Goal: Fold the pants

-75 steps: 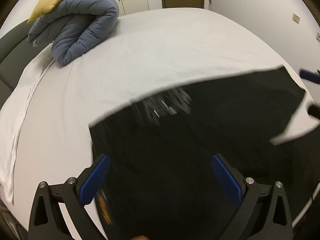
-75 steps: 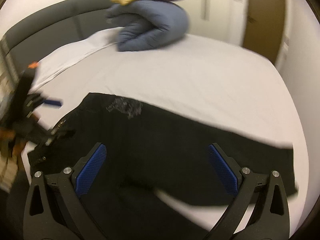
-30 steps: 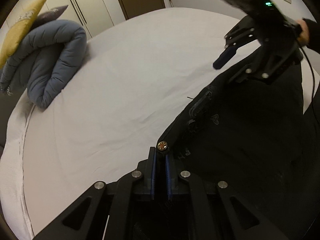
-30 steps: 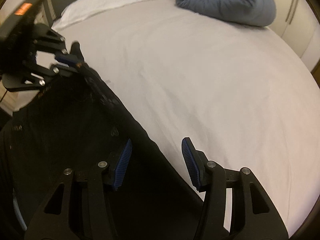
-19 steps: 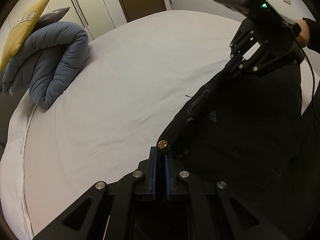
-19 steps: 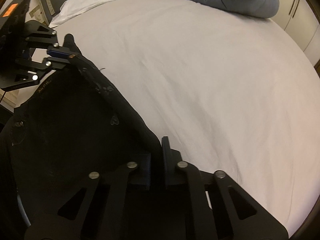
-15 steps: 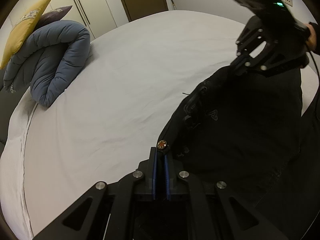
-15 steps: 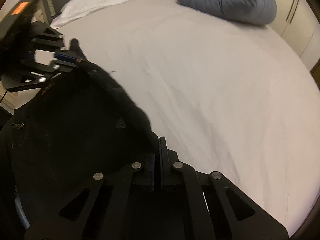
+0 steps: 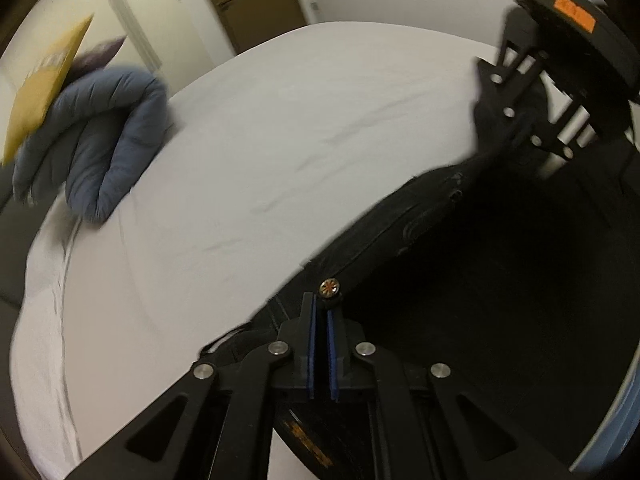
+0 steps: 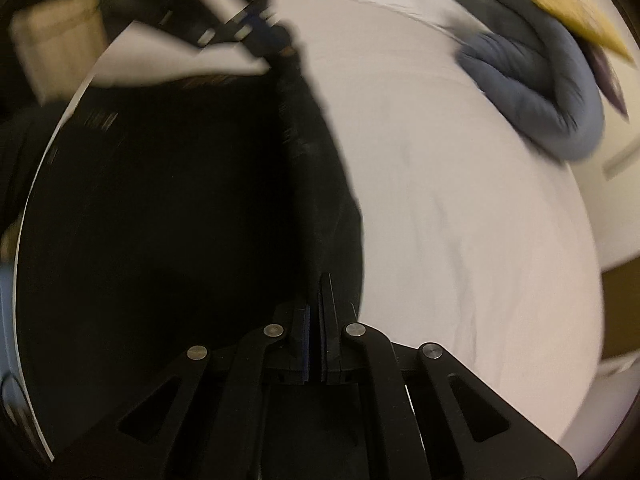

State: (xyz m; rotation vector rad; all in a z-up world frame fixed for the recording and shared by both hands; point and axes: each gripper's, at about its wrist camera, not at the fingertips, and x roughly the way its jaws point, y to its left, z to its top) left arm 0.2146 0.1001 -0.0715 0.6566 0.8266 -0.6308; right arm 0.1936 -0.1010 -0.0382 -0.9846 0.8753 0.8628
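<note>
Black pants (image 9: 500, 280) hang over the white bed's (image 9: 280, 140) near edge, waistband stretched taut. Both grippers' fingers, left (image 9: 321, 312) and right (image 10: 318, 312), clamp it. A blue duvet (image 9: 108, 136) sits at the far corner.

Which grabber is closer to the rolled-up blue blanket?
Left. The left gripper holds the pants nearer the blue blanket; the right gripper grips their edge farther away.

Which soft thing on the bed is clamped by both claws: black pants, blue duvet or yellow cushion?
The black pants; the duvet and cushion lie far off, untouched.

Both grippers tilt steeply downward: left gripper (image 9: 321, 312) fingers pressed together, right gripper (image 10: 319, 296) fingers likewise closed, each pinching black fabric
</note>
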